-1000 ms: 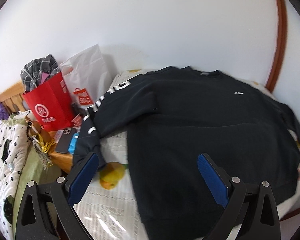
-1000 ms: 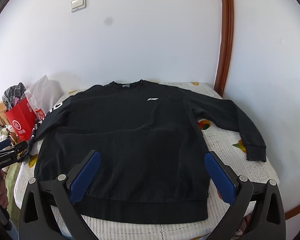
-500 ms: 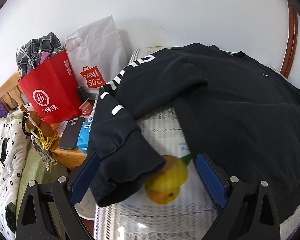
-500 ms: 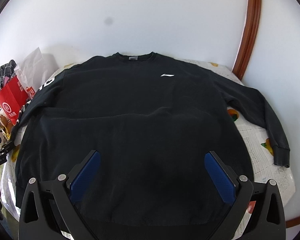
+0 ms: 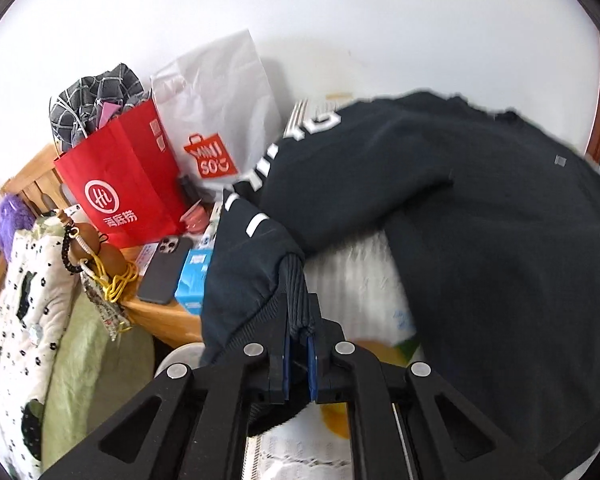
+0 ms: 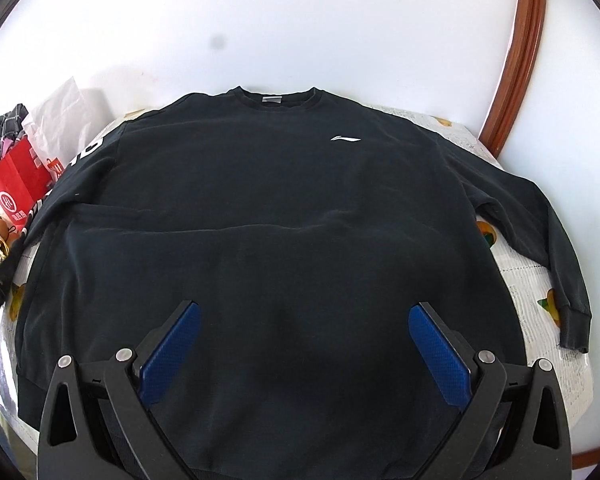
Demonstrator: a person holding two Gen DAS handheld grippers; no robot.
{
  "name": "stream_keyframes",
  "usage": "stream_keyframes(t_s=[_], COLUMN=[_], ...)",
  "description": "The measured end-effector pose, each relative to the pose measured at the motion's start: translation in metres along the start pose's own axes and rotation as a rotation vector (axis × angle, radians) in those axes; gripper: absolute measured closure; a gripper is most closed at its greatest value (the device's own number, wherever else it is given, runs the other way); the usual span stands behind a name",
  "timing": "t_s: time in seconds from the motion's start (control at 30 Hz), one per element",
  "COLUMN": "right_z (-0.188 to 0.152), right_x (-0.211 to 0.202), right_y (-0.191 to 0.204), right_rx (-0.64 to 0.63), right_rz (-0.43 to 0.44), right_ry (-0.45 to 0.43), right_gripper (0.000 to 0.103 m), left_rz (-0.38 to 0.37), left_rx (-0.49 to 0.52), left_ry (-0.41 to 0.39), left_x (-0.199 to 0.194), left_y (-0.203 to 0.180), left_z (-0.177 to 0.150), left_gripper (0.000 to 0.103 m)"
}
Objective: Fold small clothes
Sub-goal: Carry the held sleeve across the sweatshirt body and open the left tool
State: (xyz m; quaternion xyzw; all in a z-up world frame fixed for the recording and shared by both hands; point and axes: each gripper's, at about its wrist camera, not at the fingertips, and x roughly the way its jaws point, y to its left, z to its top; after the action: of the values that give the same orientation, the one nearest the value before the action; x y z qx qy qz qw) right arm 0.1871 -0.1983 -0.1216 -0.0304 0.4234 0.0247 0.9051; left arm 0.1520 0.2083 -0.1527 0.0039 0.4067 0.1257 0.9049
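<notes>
Left tool pinches the sweatshirt cuff; right tool gapes empty, hem hidden beneath.

The left gripper angles downward with its blue pads pinched on the ribbed cuff of the black sweatshirt's sleeve, while the right gripper also tilts down, its jaws spread wide above the sweatshirt near the hem, gripping nothing.
</notes>
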Motion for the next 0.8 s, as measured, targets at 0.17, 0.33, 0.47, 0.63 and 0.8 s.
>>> stream_keyframes(t_s=[0.17, 0.33, 0.47, 0.63, 0.8], right_z=[0.001, 0.000, -0.002, -0.012, -0.032], right_x=[-0.007, -0.022, -0.032, -0.040, -0.042], right_y=[-0.031, -0.078, -0.115, -0.162, -0.198], right_rx=[0.028, 0.072, 0.091, 0.162, 0.237], right_rz=[-0.021, -0.053, -0.114, -0.139, -0.121], right_ry=[-0.052, -0.110, -0.145, -0.143, -0.139], right_gripper=[0.004, 0.004, 0.004, 0.004, 0.004], left_rz=[-0.088, -0.218, -0.297, -0.382, -0.451], left_rx=[-0.048, -0.027, 0.013, 0.069, 0.101], left_ry=[-0.056, -0.099, -0.139, -0.158, -0.142], left_x=[-0.029, -0.051, -0.063, -0.066, -0.054], left_y=[-0.013, -0.060, -0.113, -0.188, -0.261], left_z=[0.042, 0.087, 0.119, 0.141, 0.149], left_gripper=[0.097, 0.097, 0.097, 0.097, 0.097])
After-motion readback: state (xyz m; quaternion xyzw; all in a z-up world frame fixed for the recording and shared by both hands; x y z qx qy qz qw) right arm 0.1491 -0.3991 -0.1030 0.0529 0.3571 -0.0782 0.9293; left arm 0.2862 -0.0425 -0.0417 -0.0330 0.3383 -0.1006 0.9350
